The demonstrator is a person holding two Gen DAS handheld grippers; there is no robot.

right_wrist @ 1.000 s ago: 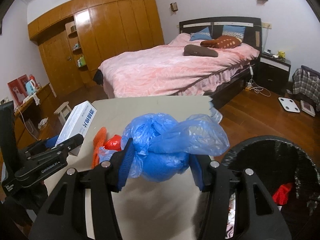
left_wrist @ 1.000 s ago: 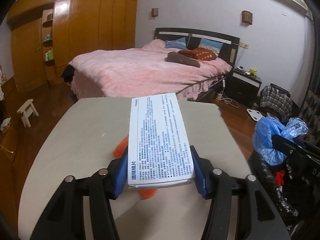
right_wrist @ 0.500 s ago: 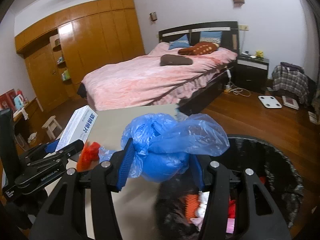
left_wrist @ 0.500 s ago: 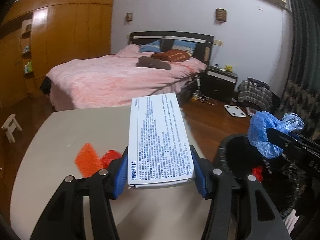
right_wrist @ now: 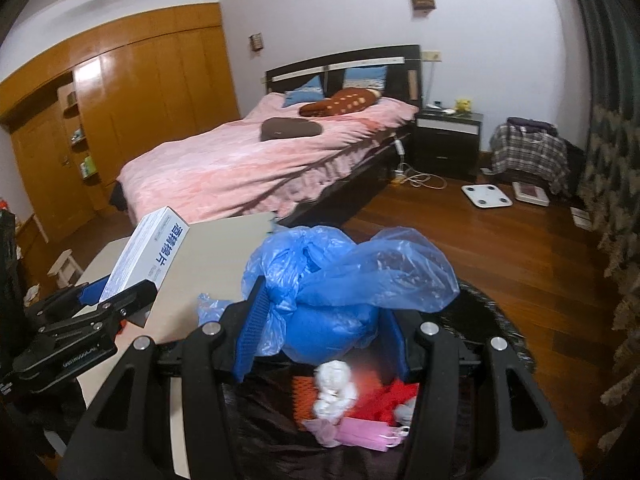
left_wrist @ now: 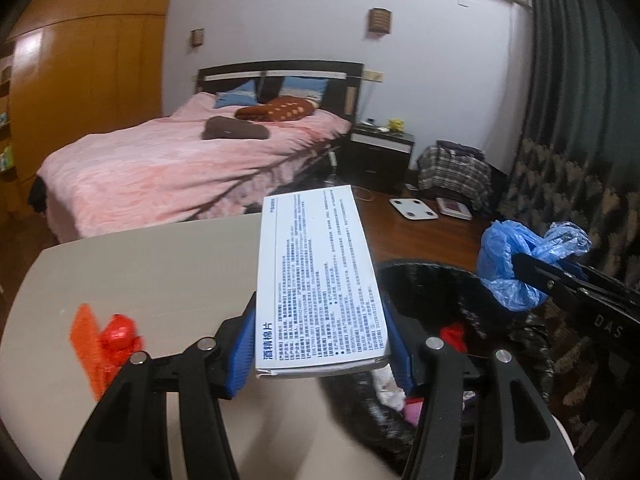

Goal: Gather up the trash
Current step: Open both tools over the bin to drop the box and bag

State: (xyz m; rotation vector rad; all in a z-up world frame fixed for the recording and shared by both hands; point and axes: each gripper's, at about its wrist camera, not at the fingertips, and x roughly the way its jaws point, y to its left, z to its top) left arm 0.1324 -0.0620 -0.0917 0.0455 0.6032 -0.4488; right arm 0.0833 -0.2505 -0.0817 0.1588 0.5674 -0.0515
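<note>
Both held items, white box (left_wrist: pixel 318 280) and blue bag (right_wrist: pixel 340 280), now reach the bin (right_wrist: pixel 500 320).

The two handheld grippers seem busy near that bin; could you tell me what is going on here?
A person is clearing trash off a table. The left gripper clamps a white printed box; the right gripper clamps a crumpled blue plastic bag above the black bin. Orange and red wrappers remain on the table.
</note>
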